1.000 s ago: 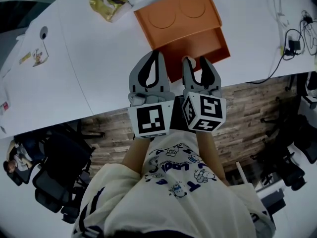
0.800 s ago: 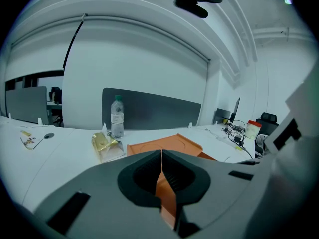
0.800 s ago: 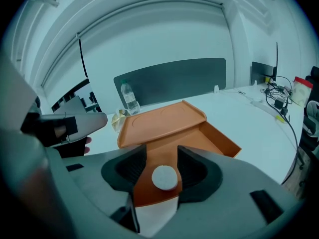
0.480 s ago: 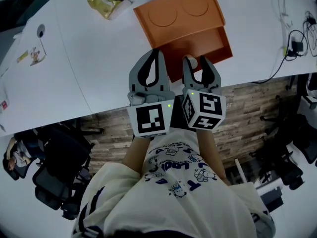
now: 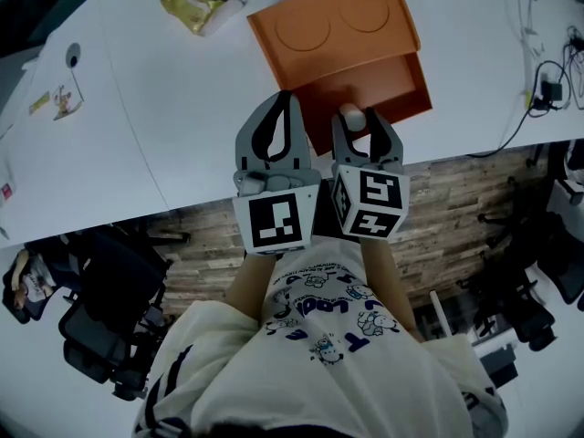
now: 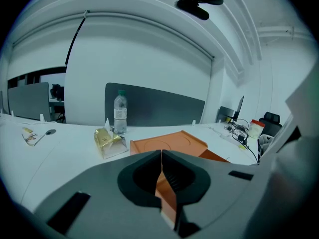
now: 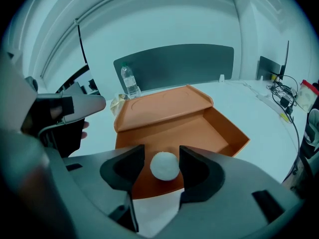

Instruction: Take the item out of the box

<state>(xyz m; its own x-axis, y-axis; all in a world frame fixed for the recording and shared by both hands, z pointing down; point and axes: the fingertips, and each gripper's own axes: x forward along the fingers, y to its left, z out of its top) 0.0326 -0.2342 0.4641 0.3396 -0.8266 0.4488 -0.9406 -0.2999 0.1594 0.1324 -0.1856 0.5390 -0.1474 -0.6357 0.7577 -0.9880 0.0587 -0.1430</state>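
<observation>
Head view: right gripper (image 5: 358,115) jaws just opened, wider than a second ago; white ball (image 5: 351,111) now shows plainly between tips, in orange box (image 5: 401,89).
Left gripper view: left gripper (image 6: 161,153) pressed together, empty.
Right gripper view: spread, ball between pads, unpinched, on box floor.

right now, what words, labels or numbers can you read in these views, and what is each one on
Nothing reads with certainty.
Shirt: blue letters, upside down and blurred, unreadable.
Gold packet: print too small.
Water bottle: label blurred.
Card at the left: too small.
Marker cubes: square patterns only, no words.
</observation>
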